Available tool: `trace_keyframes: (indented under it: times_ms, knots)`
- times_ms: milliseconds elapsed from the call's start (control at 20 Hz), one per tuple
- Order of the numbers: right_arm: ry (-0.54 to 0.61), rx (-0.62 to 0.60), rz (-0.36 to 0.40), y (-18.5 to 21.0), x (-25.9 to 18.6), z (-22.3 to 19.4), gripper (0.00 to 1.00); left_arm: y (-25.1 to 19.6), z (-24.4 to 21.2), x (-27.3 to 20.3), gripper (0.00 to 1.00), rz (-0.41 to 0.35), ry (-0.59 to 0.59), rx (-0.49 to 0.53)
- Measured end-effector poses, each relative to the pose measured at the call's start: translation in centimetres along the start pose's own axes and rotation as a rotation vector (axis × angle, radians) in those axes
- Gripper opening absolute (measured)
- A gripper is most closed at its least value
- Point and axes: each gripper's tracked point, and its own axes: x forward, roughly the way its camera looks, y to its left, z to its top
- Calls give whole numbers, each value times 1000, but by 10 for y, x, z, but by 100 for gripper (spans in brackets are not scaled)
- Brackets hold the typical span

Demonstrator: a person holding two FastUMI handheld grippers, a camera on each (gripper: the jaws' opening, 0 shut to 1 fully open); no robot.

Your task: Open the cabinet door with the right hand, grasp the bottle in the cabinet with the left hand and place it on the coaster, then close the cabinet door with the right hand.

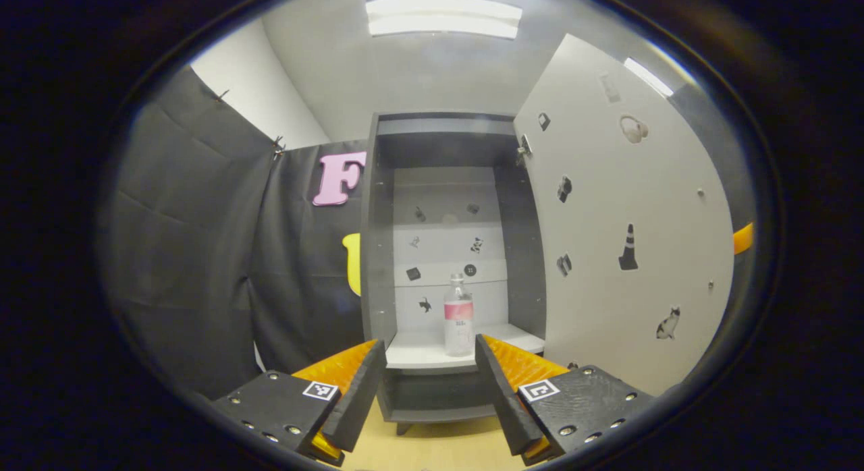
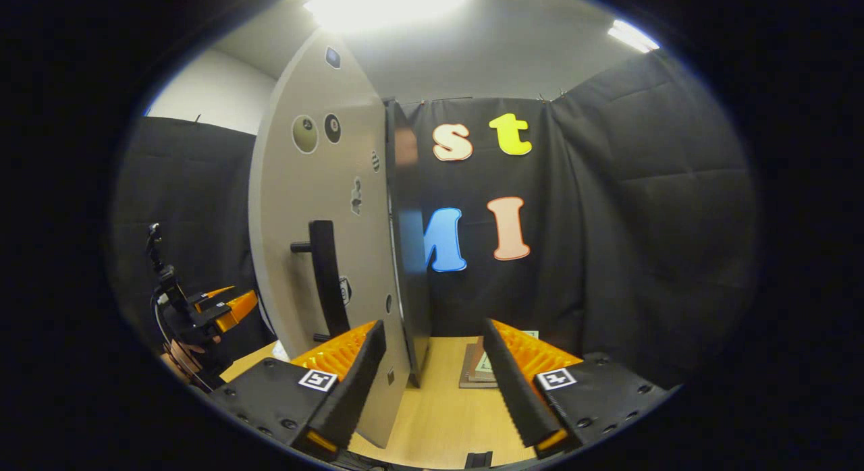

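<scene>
The cabinet door (image 1: 628,221) stands open, so step one looks done. My left gripper (image 1: 430,390) gapes wide, empty, facing the bottle (image 1: 458,317) on its shelf. My right gripper (image 2: 432,383) is open too, holding nothing; coaster placement and closing remain.

Spread tongs (image 2: 432,363) astride door (image 2: 317,208) edge

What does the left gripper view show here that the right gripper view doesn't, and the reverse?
Left gripper view: the open cabinet interior, with the bottle upright on its shelf beyond the left gripper, jaws apart.

Right gripper view: the door's outer face with its handle, the coaster on the table, and the right gripper, open, with the door's edge between its fingers.

Both: the open cabinet door and the left gripper, seen far off in the right view.
</scene>
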Motion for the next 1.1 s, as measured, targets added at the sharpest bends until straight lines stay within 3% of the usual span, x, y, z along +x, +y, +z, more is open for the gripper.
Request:
trace_keyframes:
  times_ms: [50,600,1100]
  knots:
    - [-3,5,-34,-6,3,0,98,-1,0,11,79,-21,1,0]
    - [12,62,-286,-48,24,-18,98,-16,-36,149,82,-182,91,-40]
    - [60,66,-453,-66,30,-39,98,-39,-81,226,82,-259,134,-47]
